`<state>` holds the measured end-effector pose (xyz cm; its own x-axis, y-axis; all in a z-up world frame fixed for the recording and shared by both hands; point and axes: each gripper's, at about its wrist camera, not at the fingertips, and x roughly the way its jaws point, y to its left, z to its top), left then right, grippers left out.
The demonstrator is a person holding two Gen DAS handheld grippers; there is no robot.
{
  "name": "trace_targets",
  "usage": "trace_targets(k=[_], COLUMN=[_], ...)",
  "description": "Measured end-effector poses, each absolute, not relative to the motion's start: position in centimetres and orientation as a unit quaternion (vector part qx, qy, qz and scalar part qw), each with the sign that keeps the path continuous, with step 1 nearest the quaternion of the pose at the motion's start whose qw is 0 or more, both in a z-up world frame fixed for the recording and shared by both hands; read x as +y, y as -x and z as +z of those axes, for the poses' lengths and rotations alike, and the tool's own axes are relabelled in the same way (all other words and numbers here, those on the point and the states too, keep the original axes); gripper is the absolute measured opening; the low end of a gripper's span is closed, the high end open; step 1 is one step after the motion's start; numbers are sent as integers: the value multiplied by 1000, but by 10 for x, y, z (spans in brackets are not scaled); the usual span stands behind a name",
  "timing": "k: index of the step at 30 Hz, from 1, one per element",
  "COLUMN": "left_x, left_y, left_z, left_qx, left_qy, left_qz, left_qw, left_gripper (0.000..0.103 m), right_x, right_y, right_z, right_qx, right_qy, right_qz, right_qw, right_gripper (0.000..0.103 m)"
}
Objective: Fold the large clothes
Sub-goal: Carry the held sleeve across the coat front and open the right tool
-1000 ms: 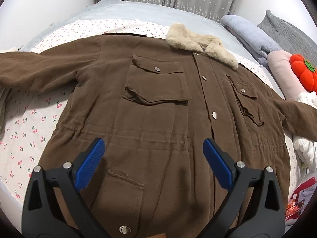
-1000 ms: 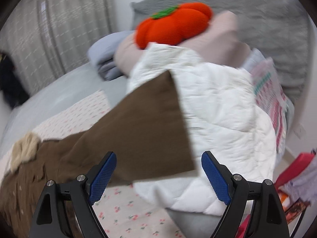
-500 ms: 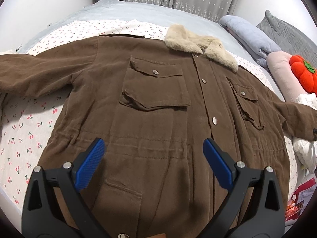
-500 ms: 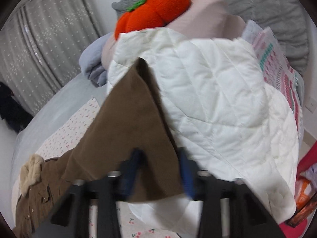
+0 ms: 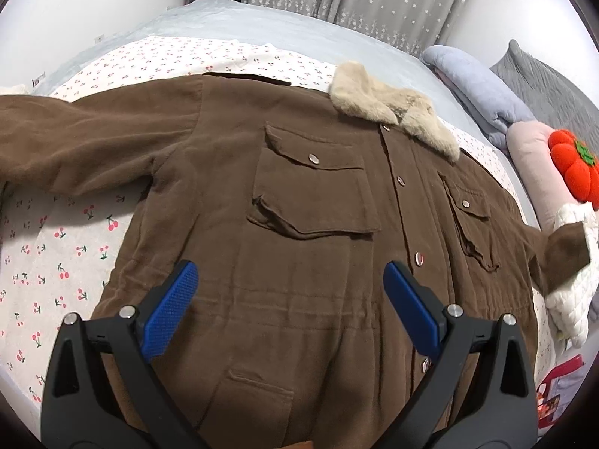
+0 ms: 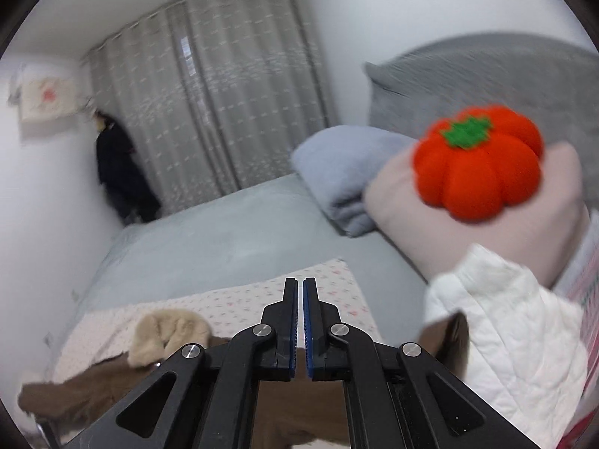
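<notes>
A brown corduroy jacket [image 5: 299, 232] with a beige fur collar [image 5: 393, 112] lies face up and buttoned on a cherry-print sheet [image 5: 56, 254]. Both sleeves are spread out. My left gripper [image 5: 288, 303] hangs open above the jacket's waist, with nothing between its blue pads. The right sleeve's cuff [image 5: 565, 250] leans against a white quilted cover [image 5: 569, 299]. My right gripper [image 6: 300, 284] is raised above that cuff [image 6: 441, 336] and shut. No cloth shows between its fingertips; brown cloth lies below its arms.
An orange pumpkin cushion [image 6: 479, 164] sits on a pink pillow [image 6: 524, 239], with a folded lilac blanket [image 6: 337, 164] and a grey quilt [image 6: 486, 75] behind. Grey curtains [image 6: 224, 93] and dark hanging clothes [image 6: 119, 172] stand at the far wall.
My right gripper closed around the sleeve cuff, then rose and tilted upward, shut, so the room now fills its view. The left gripper shifted slightly over the jacket and stayed open.
</notes>
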<state>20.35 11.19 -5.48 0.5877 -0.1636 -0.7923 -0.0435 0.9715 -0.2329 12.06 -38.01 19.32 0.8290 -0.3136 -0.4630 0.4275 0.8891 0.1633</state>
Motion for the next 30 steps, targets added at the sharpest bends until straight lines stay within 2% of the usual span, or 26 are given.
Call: trace_targets(k=[2,3,4,5,6,7,13,18,26,27,28,29,30], left_x=[115,116,116,116,117,117,115,108,94,93,93,93,93], left_y=[-201,-200,-198,-197,-197,-197,-201,-203,-203,-204,-204,-205,-205], left_z=[-56,-57,-57,-57,-58,-59,-68,-73,-72,-73,-73,-74,-74], left_qx=[453,453,452,451,450,450,460,468,468,471,475,478,480], left_qy=[119,118,115,111,107,103,110,108,97,99,103,107,109], left_qz=[-39,-41,-43,-44,-45,-45,-55,-59,-62,-64,-68,-72,-75], left_qw=[883,883,883,885,885,886,879,875,876,874,871,869,867], left_gripper=[99,99,99,99,99,99,99,99,99,99,99,99,99], right_x=[-362,-357,-355,-356,-359,-364,-416,-440,-461,-460,-461,-461,-465], right_y=[-136,-140,-142,-141,-136,-130,-90,-68,-72,-74,-76,-78,-80], right_z=[199,198,194,186,178,169,102,51,13,13,14,17,21], right_qx=[230,239,245,253,259,264,333,378,390,384,378,373,362], right_qy=[-118,-120,-123,-126,-128,-127,-125,-166,-191,-190,-188,-188,-193], right_qz=[-181,-175,-175,-179,-188,-198,-307,-345,-348,-346,-345,-343,-343], right_qw=[949,948,946,942,939,935,883,843,831,835,838,841,845], right_gripper=[6,14,30,41,63,73,75,75,73,57,23,11,10])
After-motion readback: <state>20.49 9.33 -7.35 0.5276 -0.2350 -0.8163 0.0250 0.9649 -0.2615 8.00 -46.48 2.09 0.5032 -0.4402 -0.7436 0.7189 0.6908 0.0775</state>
